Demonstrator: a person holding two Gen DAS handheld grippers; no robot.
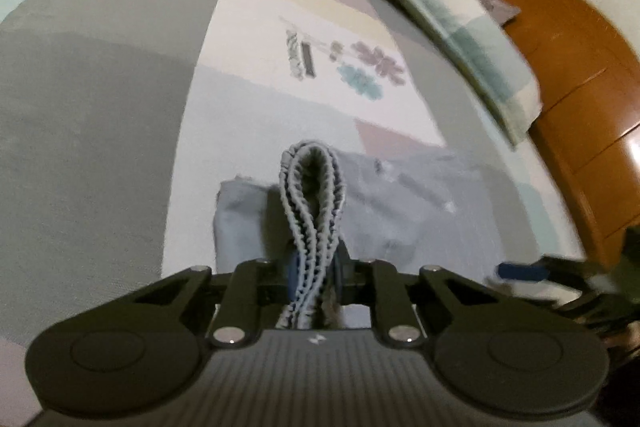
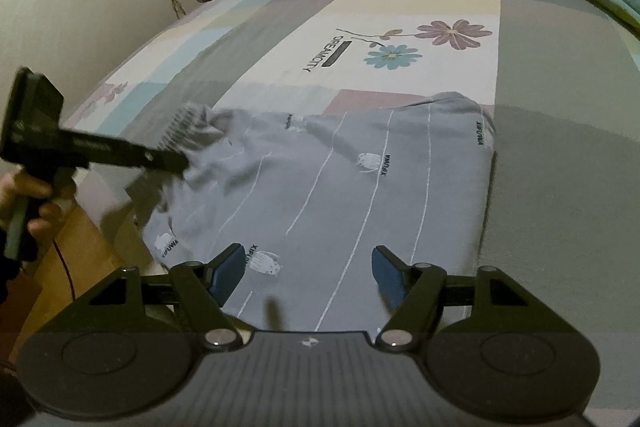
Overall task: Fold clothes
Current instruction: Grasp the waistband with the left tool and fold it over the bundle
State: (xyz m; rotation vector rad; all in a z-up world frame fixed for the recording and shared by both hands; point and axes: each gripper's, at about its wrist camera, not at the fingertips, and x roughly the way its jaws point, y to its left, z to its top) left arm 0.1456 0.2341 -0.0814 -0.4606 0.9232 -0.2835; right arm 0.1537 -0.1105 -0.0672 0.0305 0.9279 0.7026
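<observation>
On the bed (image 2: pixel 560 163), over a patchwork sheet with printed flowers, lies a grey garment (image 2: pixel 340 187) with thin white lines and small animal prints. The left gripper (image 1: pixel 313 277) is clamped on the ribbed elastic waistband (image 1: pixel 314 187) at the garment's left corner; the band stands up in a loop between its blue pads. A hand (image 2: pixel 32 199) holds this tool from the bed's edge. The right gripper (image 2: pixel 308 273) hovers low over the near edge of the garment, its jaws wide apart, with nothing between them. A pillow (image 1: pixel 460 39) rests near the wooden headboard (image 1: pixel 580 87).
</observation>
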